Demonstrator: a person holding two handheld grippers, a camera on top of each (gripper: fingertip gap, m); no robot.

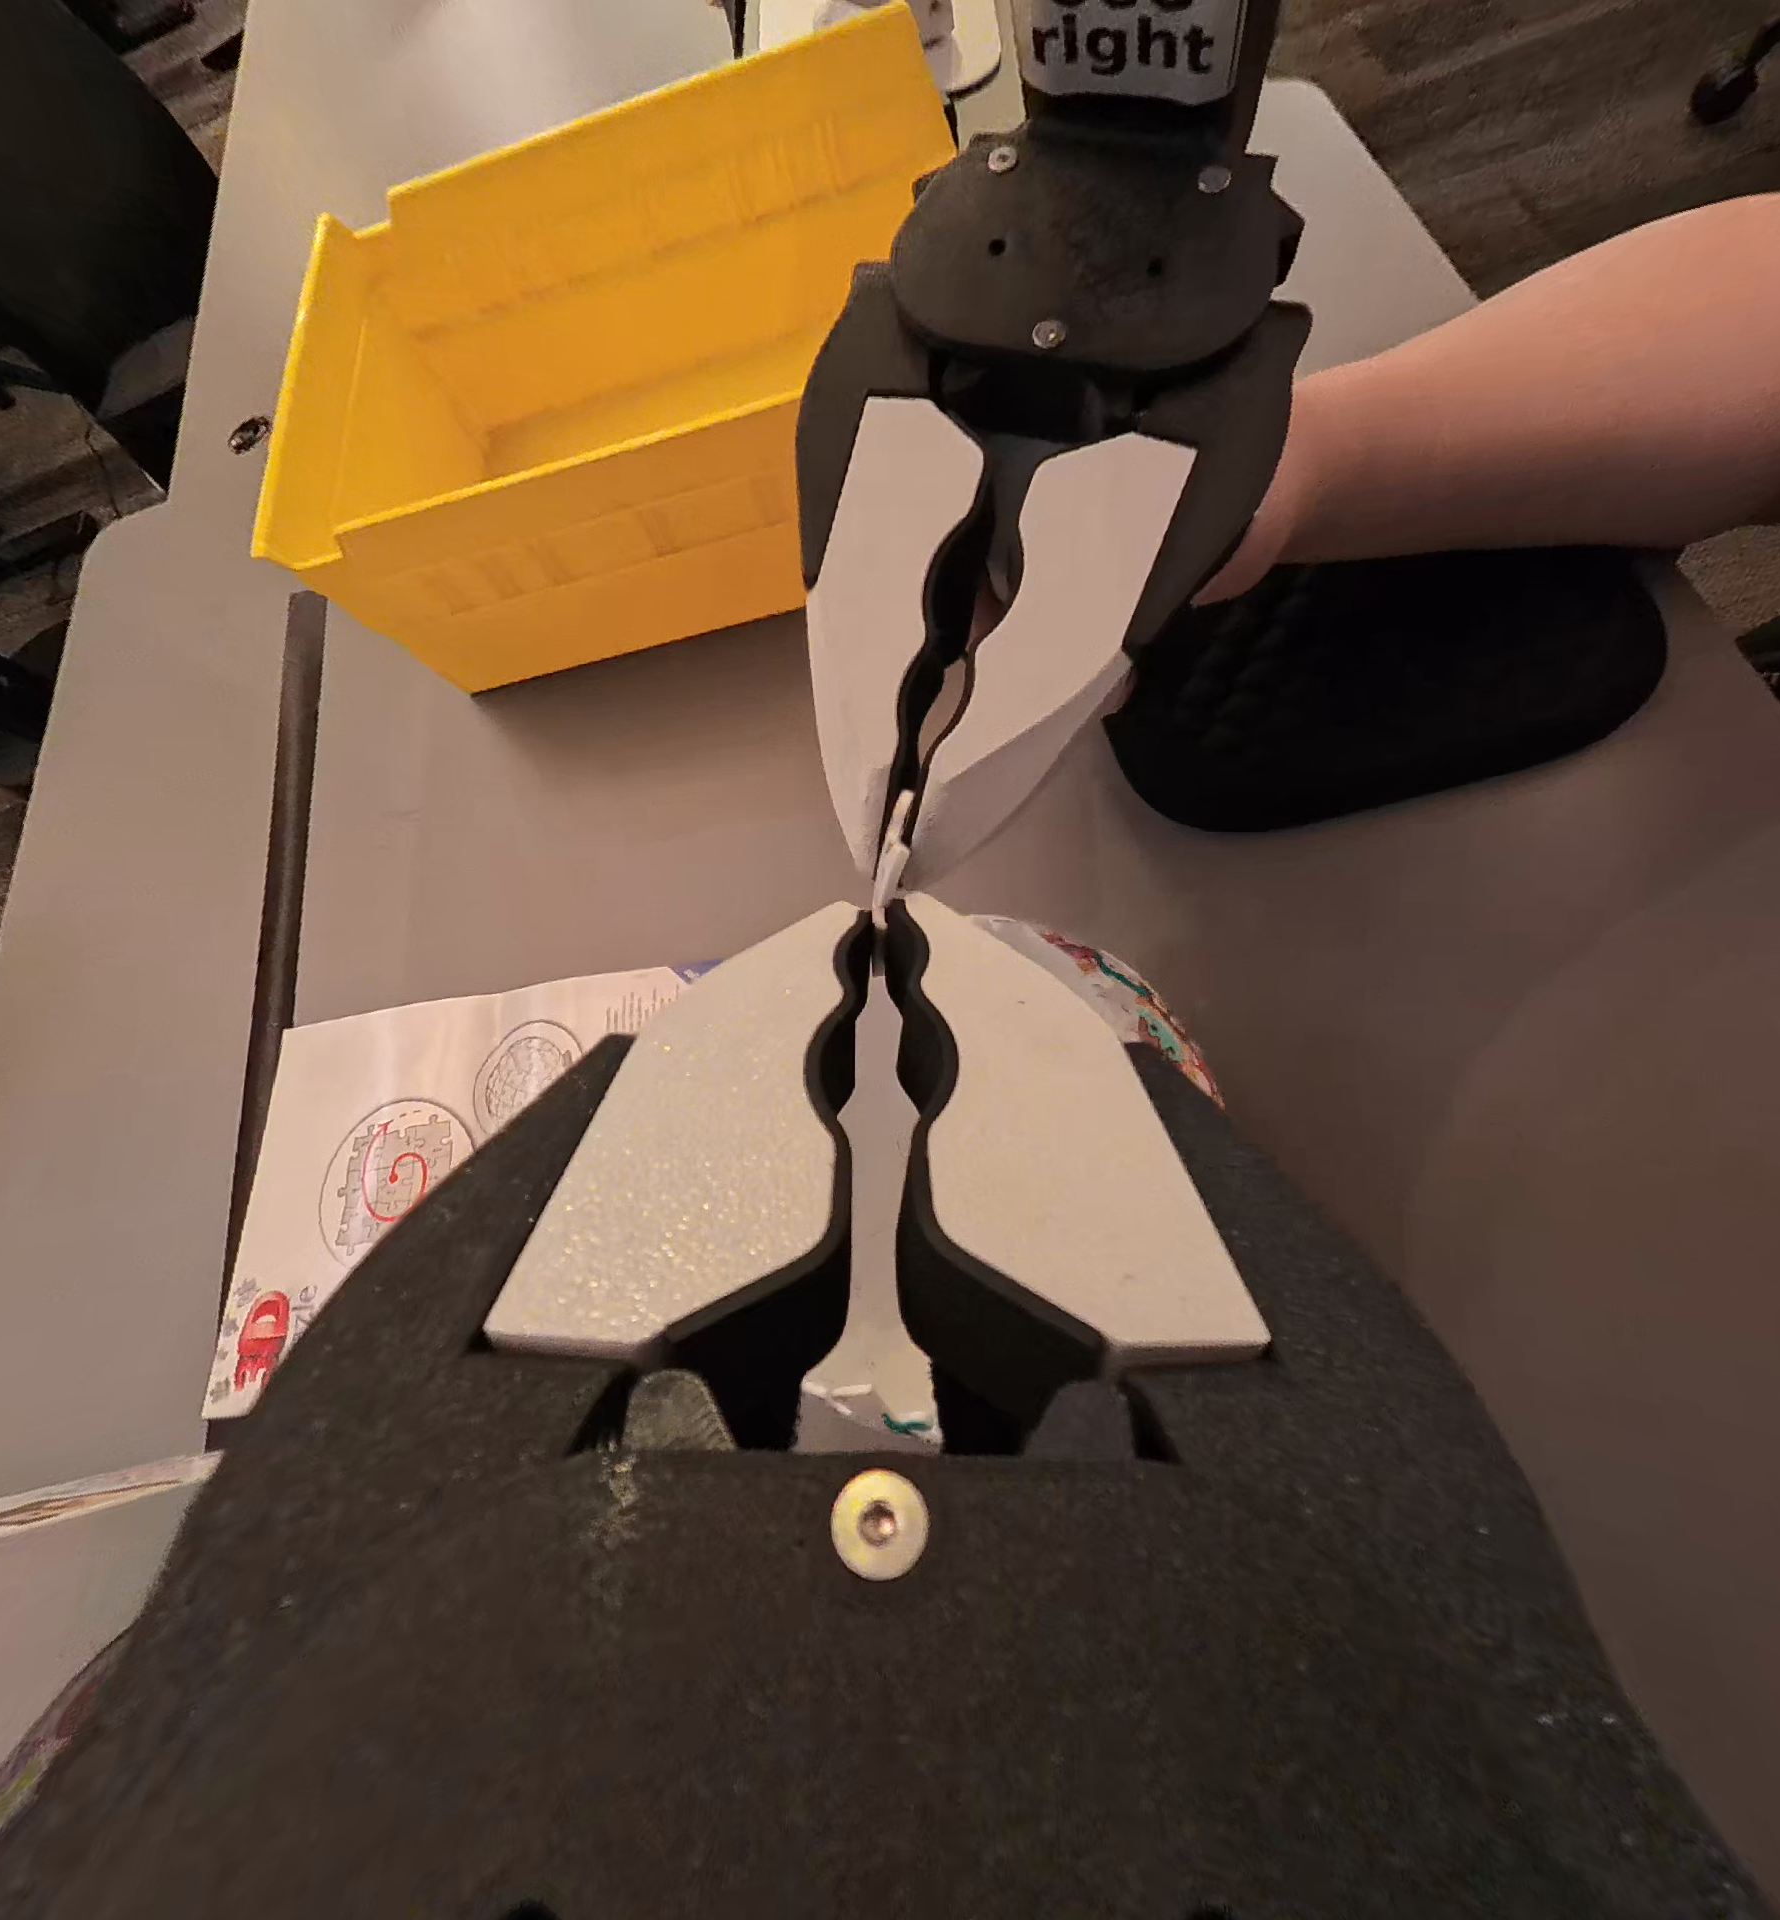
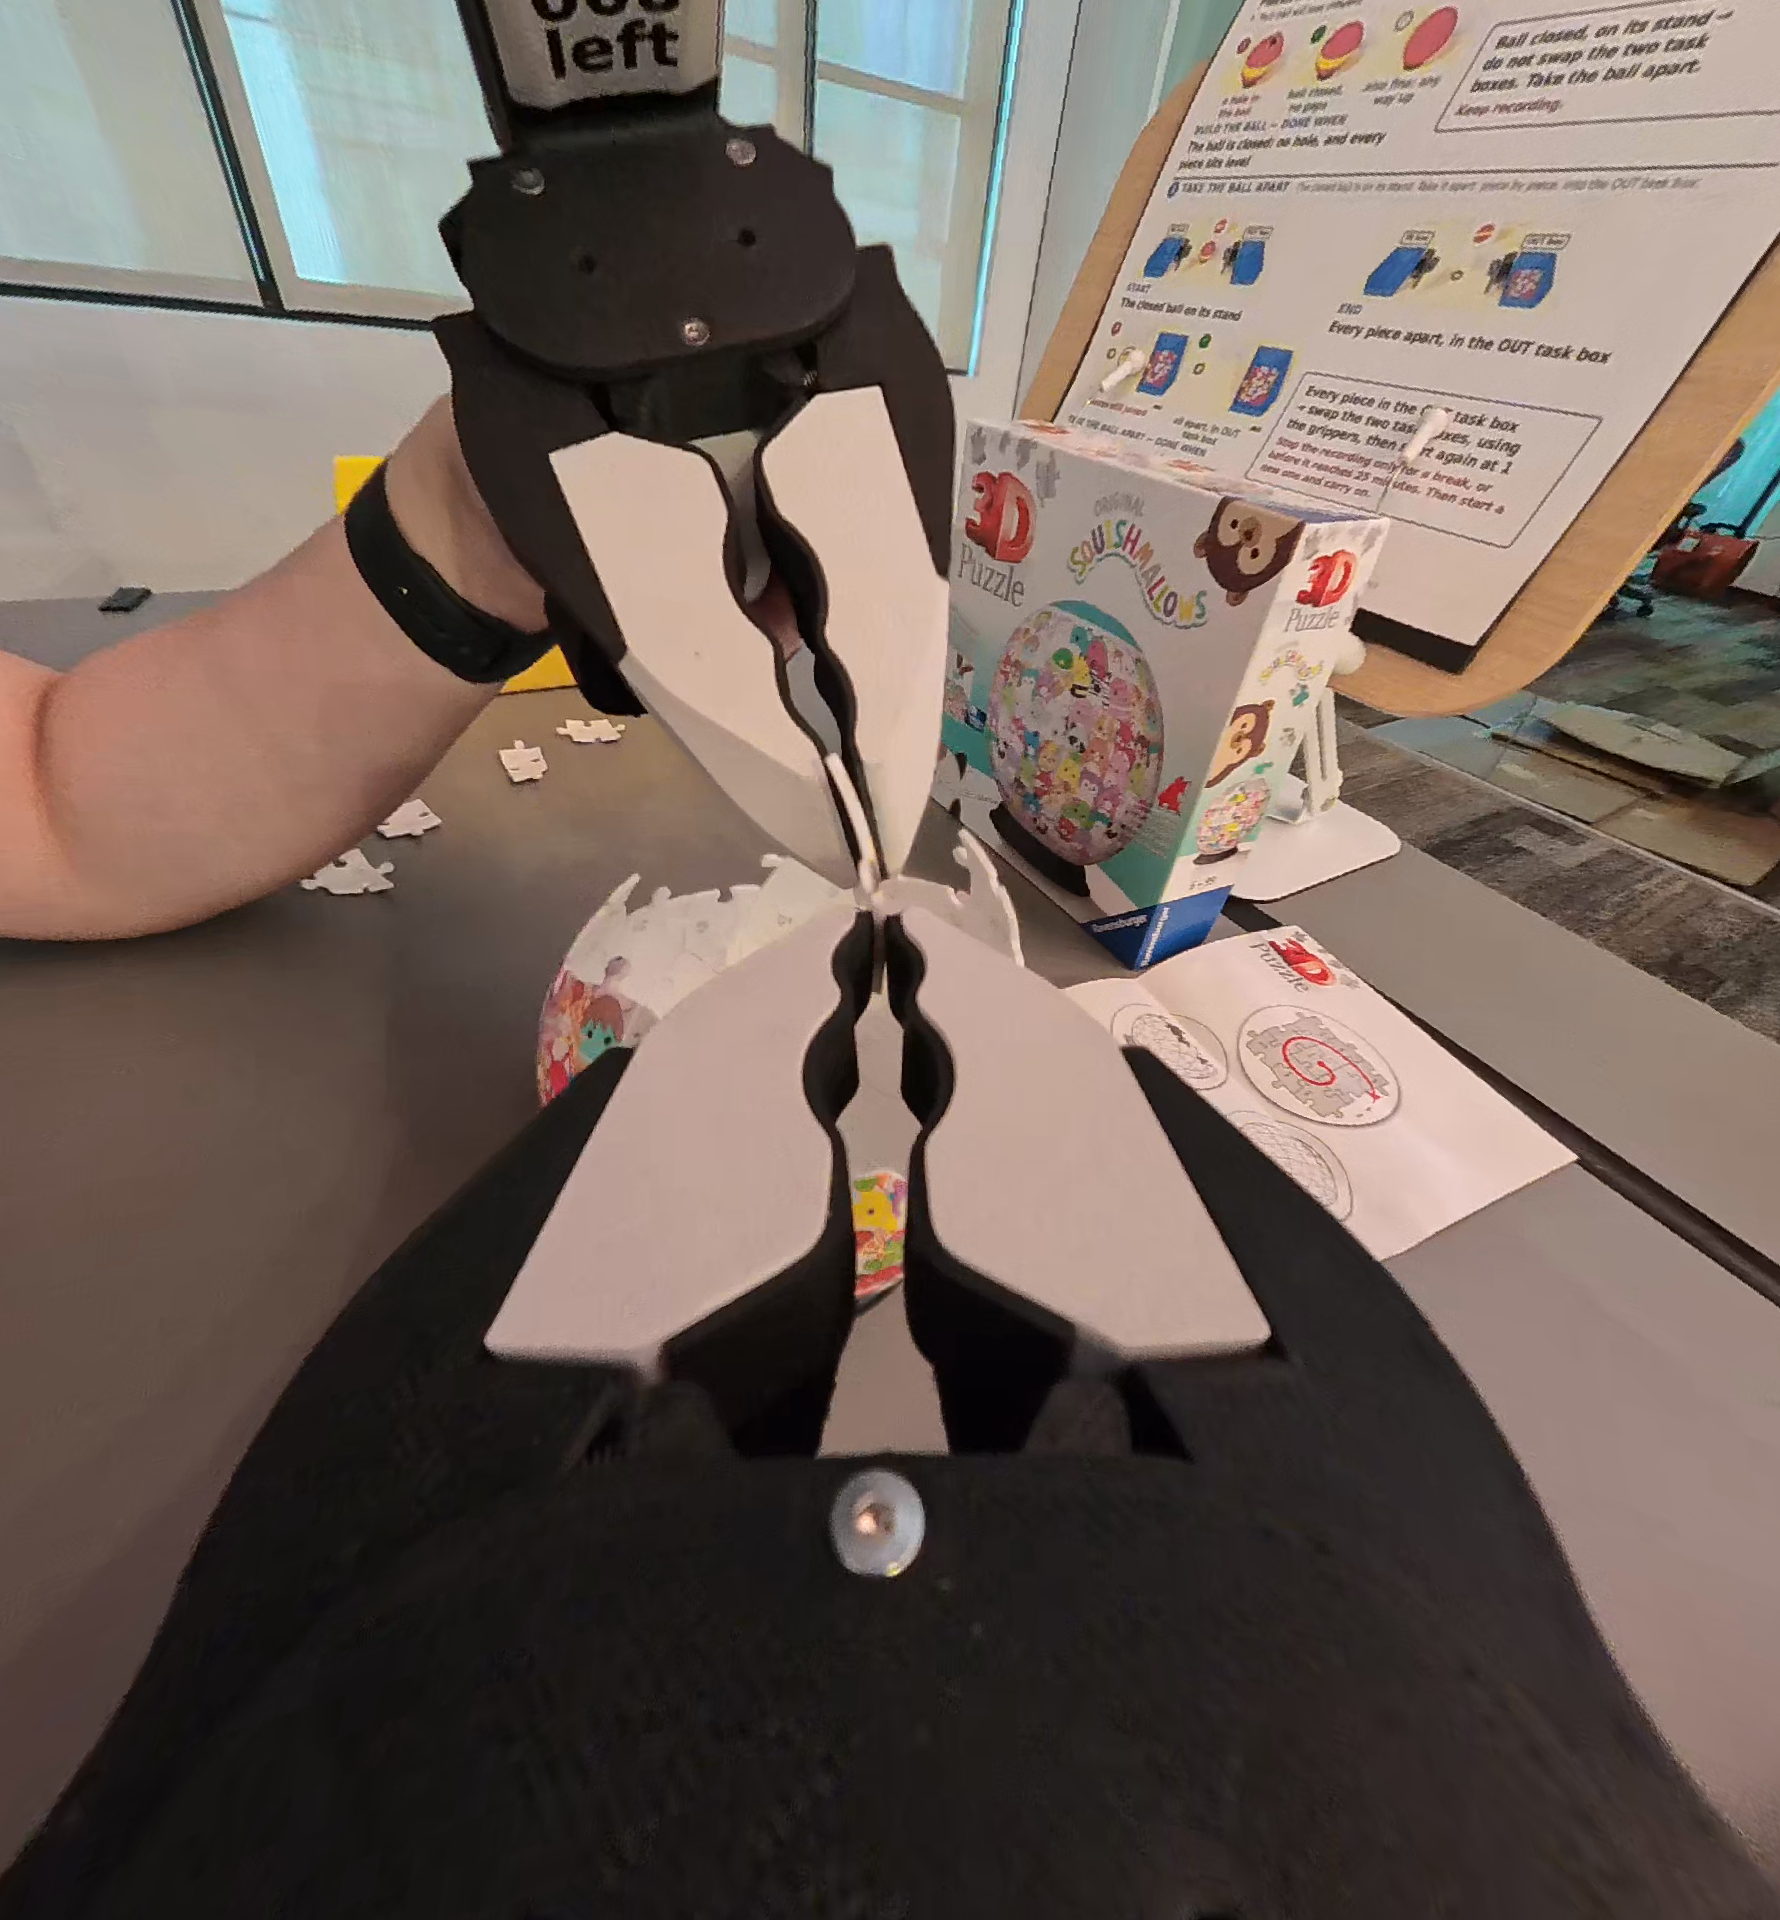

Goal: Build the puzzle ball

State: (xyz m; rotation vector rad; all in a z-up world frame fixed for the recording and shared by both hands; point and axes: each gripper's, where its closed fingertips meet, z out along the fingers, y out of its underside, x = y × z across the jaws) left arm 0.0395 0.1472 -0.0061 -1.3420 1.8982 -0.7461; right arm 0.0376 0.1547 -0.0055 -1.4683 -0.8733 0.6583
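Note:
The half-built puzzle ball is an open shell with a jagged white rim and colourful outside, resting on the grey table. It also shows in the left wrist view, mostly hidden under my fingers. My left gripper and right gripper meet tip to tip just above the shell's rim. The right gripper is shut on a white puzzle piece, seen edge-on. The left gripper is shut on another thin white piece. The two pieces touch at the tips.
An empty yellow bin stands behind, with a black pad to its right. A few loose white pieces lie under the person's arm. The puzzle box, an instruction sheet and a propped instruction board are at the right. Both grippers' tips are close together, under 4 cm apart.

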